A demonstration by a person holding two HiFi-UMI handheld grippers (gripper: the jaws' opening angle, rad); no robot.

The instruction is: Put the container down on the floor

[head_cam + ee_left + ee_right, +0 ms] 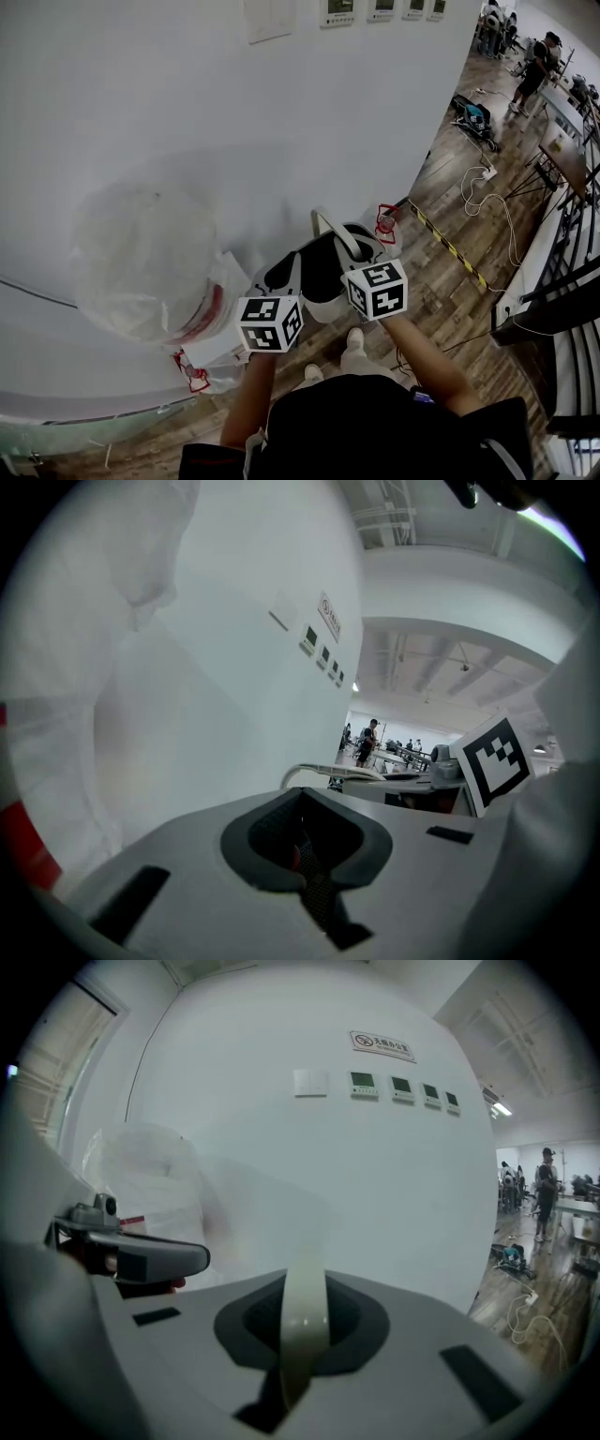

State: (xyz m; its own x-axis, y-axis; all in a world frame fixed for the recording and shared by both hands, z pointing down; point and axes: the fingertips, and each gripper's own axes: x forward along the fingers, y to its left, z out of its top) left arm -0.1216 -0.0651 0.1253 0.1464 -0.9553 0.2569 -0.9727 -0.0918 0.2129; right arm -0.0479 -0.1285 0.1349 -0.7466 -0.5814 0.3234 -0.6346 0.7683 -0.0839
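I read the right hand-held gripper (pixel 298 1340) clamped on the cream container handle (pixel 306 1302), the left hand-held gripper (pixel 305 855) narrow at its left.

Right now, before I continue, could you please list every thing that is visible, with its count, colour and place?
container: one, white, between the two claws
handle: one, cream, on the container, gripped by the right claw
plastic bag: one, clear with white and red inside, left, by the wall
wall: one, white, ahead
wall panels: four, white with dark screens, high on the wall
floor: one, brown wood, right and below
striped tape: one, yellow-black, on the floor
cables: several, white, on the floor
people: several, far top right
left claw: one, grey, closed
right claw: one, grey, closed on the handle
arms: two, bottom
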